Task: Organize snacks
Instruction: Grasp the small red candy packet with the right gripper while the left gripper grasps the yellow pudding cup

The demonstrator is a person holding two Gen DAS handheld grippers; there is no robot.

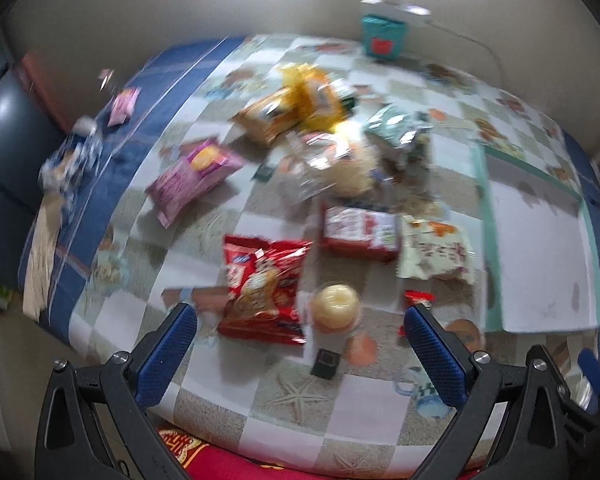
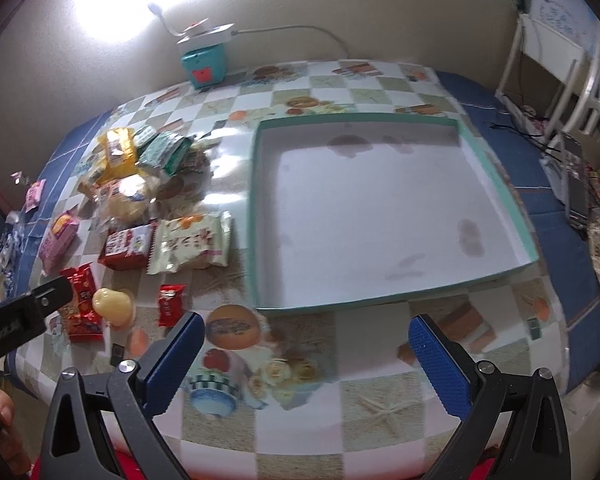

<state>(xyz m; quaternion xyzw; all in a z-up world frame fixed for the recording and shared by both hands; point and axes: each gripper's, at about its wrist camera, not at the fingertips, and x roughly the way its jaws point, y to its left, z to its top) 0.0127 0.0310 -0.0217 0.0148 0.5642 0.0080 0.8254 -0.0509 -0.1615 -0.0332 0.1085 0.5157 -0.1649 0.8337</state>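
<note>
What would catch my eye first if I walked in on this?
Probably the heap of bright snack packets strewn over the left half of the checkered table. Right of it lies a big, shallow, teal-edged box, empty and white inside. Both blue-padded tools, left and right, hang open above the near edge.

Teal-rimmed white tray (image 2: pixel 496 184), checkered tablecloth (image 2: pixel 340 420), red chip bag (image 1: pixel 262 284), pink packet (image 1: pixel 188 180).

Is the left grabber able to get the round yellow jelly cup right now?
Probably yes. The left gripper is open and empty, and the jelly cup sits right ahead between its fingers, with only the red snack bag close beside it.
</note>
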